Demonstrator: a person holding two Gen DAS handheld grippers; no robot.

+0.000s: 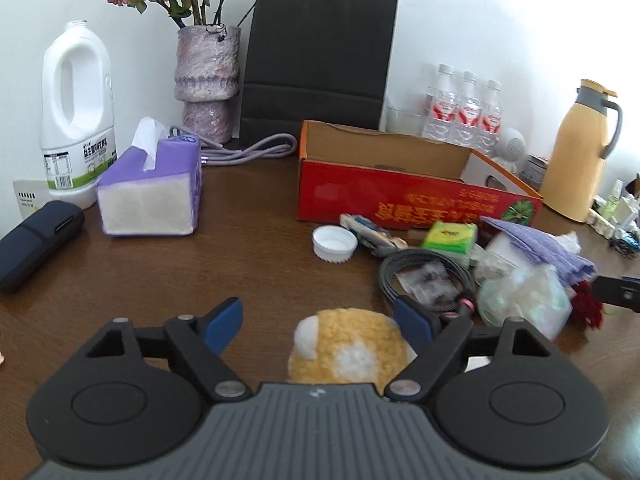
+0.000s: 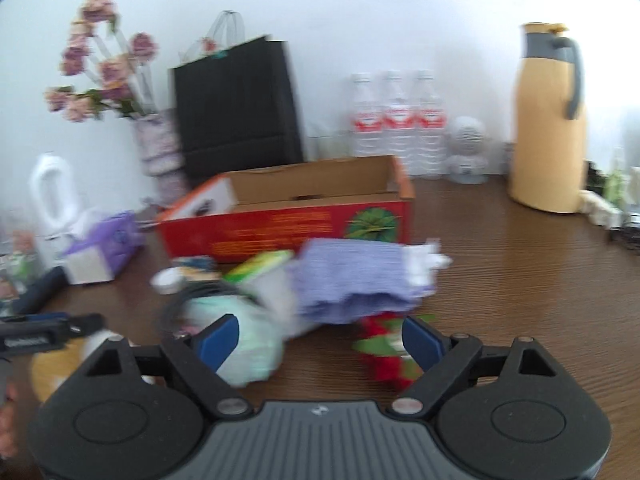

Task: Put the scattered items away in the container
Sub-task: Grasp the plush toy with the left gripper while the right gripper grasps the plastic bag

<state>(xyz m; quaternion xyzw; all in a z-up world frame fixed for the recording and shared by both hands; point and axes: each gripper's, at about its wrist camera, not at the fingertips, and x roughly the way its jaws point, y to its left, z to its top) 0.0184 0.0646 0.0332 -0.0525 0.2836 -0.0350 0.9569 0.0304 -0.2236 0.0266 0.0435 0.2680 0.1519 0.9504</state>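
An open red cardboard box (image 1: 400, 196) stands on the brown table, also in the right wrist view (image 2: 288, 228). In front of it lie a white cap (image 1: 334, 243), a green packet (image 1: 451, 237), a coiled black cable (image 1: 424, 276), a purple cloth (image 1: 536, 248), a pale plastic bag (image 1: 524, 296) and a red flower (image 1: 588, 308). My left gripper (image 1: 320, 328) is open around a yellow-and-white plush toy (image 1: 348, 348). My right gripper (image 2: 320, 340) is open above the pale bag (image 2: 248, 344), the purple cloth (image 2: 356, 280) and the red flower (image 2: 388, 356); that view is blurred.
A purple tissue box (image 1: 152, 192), a white jug (image 1: 76, 120), a dark case (image 1: 36, 236), a vase with dried flowers (image 1: 206, 80), a black paper bag (image 1: 320, 64), three water bottles (image 1: 464, 108) and a yellow thermos (image 1: 580, 152) stand along the back and sides.
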